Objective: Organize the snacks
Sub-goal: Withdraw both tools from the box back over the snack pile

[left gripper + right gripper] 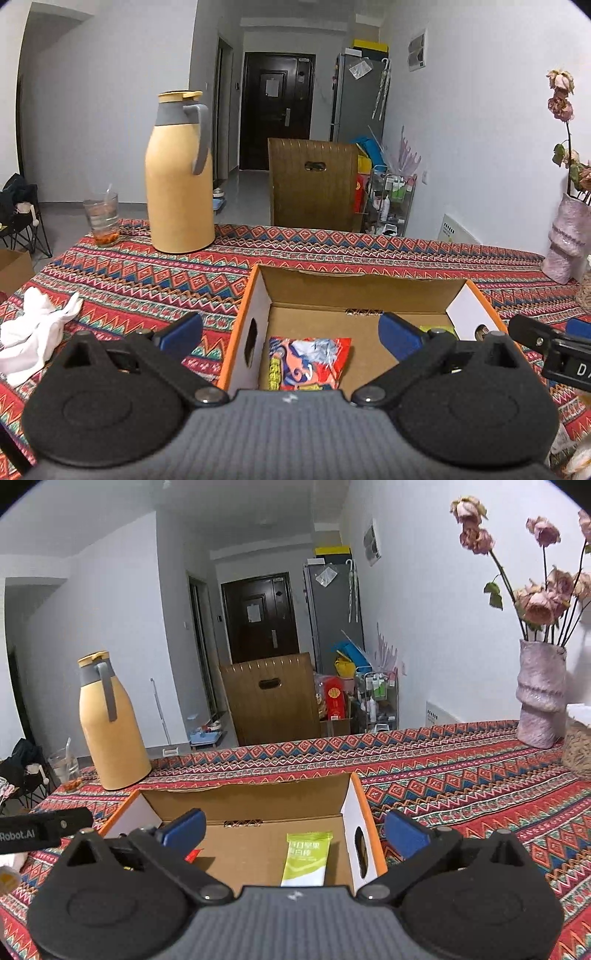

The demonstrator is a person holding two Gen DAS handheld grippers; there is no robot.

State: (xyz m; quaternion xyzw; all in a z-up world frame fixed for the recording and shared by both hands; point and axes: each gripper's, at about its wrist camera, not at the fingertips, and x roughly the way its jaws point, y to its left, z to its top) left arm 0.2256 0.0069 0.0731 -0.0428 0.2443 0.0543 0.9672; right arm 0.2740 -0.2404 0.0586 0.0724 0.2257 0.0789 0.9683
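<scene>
Cardboard box holds two snack packets (both tools gape wide, empty)

Cardboard box sits on the table at my near edge. Inside it I see one snack packet on the left, one snack bar on the right. Thermos and glass stand toward the far left corner, vase at the far right edge. Crumpled cloth lies at the left edge.
</scene>
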